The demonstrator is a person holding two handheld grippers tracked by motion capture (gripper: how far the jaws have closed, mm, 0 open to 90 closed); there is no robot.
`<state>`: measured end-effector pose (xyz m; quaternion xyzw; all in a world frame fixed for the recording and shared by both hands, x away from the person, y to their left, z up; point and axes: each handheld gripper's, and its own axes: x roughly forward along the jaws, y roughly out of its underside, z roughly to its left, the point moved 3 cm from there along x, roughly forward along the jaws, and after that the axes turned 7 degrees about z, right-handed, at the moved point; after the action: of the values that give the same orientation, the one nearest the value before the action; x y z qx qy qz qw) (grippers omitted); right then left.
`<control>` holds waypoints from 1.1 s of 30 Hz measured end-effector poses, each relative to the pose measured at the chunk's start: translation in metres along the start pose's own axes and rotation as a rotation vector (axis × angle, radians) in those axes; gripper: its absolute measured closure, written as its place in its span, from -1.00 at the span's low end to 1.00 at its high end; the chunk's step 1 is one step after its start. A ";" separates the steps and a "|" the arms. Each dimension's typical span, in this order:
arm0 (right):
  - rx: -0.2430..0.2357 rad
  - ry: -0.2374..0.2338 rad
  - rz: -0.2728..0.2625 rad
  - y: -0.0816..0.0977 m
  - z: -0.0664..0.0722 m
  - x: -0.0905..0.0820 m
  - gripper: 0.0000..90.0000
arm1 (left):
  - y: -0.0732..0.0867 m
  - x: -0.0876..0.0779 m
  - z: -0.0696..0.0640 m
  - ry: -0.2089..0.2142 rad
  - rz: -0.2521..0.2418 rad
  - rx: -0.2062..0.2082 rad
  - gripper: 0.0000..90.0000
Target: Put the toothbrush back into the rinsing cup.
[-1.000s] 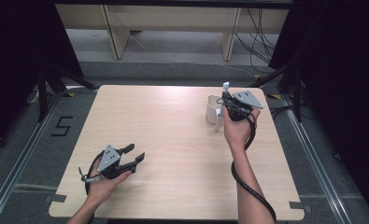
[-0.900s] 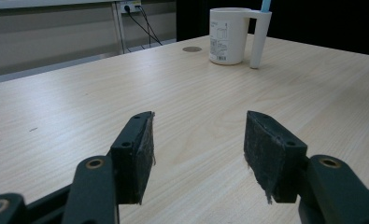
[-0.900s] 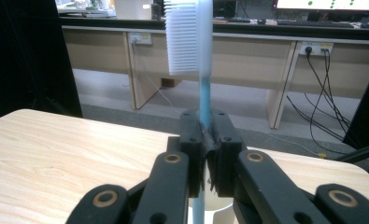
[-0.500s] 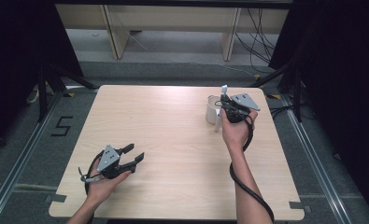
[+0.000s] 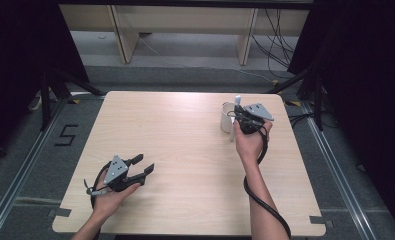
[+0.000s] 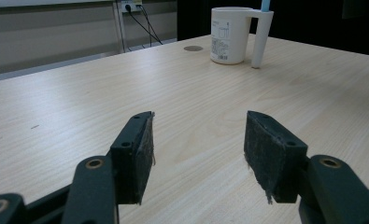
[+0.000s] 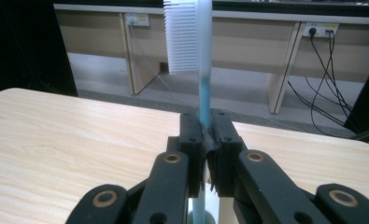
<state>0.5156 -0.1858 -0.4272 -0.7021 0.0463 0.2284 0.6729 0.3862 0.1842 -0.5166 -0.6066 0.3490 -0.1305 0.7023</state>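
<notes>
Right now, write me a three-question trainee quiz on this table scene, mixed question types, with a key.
1. True or false: the right gripper is shut on the toothbrush.
2. The left gripper is: A) open with nothing between its jaws, B) shut on the white mug, C) shut on a spoon.
3. Fill in: the toothbrush's bristle head points ____.

Key: 1 true. 2 A. 3 up.

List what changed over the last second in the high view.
Hardly anything: the right gripper stays shut on the toothbrush at the white cup, shifting only a touch. The left gripper rests open on the table, unmoved.
</notes>
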 end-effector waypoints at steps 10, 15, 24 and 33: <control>0.001 0.003 0.029 0.013 -0.001 0.008 0.91 | 0.001 0.002 -0.001 0.012 -0.011 -0.010 -0.07; -0.026 0.005 0.046 0.016 -0.001 0.009 0.90 | 0.001 0.001 -0.001 0.006 0.004 -0.003 -0.07; -0.003 -0.001 0.070 0.025 -0.001 0.011 0.88 | 0.001 0.001 -0.002 0.006 0.003 -0.004 -0.07; 0.007 -0.022 0.105 0.033 0.002 0.013 0.37 | 0.001 0.002 -0.002 0.009 0.004 -0.008 -0.07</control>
<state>0.5143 -0.1839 -0.4626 -0.6938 0.0765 0.2711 0.6628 0.3859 0.1823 -0.5185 -0.6080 0.3539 -0.1306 0.6986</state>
